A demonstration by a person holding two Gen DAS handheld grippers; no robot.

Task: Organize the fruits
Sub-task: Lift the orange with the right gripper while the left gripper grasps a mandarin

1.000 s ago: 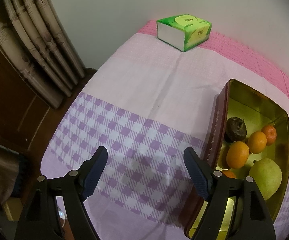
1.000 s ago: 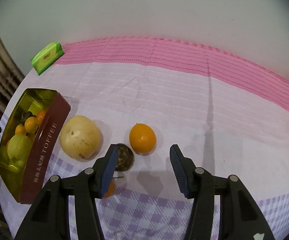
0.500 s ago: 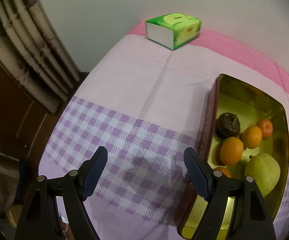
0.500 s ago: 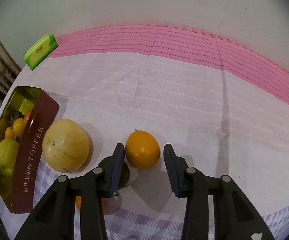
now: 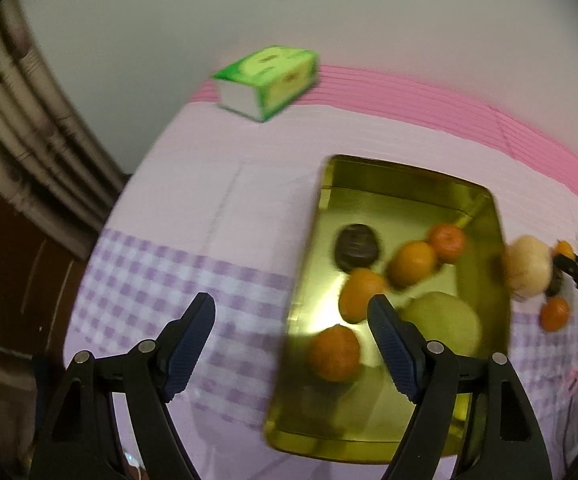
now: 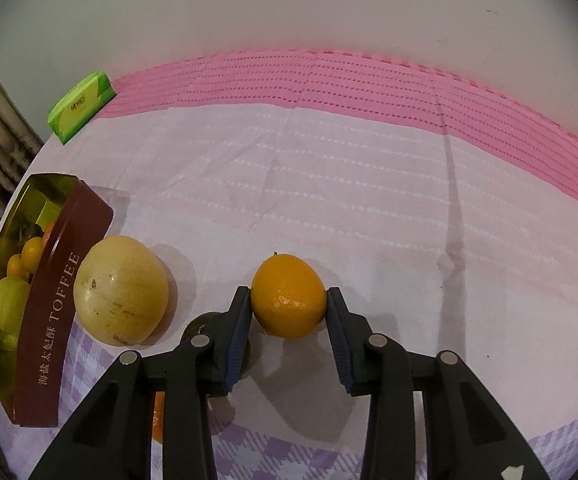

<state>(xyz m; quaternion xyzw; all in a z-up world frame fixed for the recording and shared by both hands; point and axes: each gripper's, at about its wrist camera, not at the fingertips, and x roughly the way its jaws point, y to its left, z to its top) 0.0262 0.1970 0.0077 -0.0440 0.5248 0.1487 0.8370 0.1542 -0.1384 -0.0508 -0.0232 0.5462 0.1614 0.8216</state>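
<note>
My right gripper [image 6: 288, 312] is shut on an orange [image 6: 288, 295] that rests on the tablecloth; both blue pads press its sides. To its left lie a large pale yellow fruit [image 6: 121, 290] and a dark fruit [image 6: 193, 326] partly hidden behind the left finger. The gold tin [image 5: 405, 184], with a dark red outer wall [image 6: 55, 300], holds several oranges, a green pear [image 5: 445, 322] and a dark fruit [image 5: 357, 246]. My left gripper [image 5: 291, 340] hangs open over the tin's near left edge with nothing between its fingers. The left wrist view is blurred.
A green tissue box [image 5: 267, 80] sits at the table's far left corner by the wall. A small orange [image 5: 555, 314] lies right of the tin. Brown curtains [image 5: 17, 148] hang beyond the table's left edge. The pink-striped cloth [image 6: 369, 168] stretches behind the fruit.
My right gripper sank onto the orange and its jaws closed on it. My left gripper swung right, so the tin now lies under and ahead of it.
</note>
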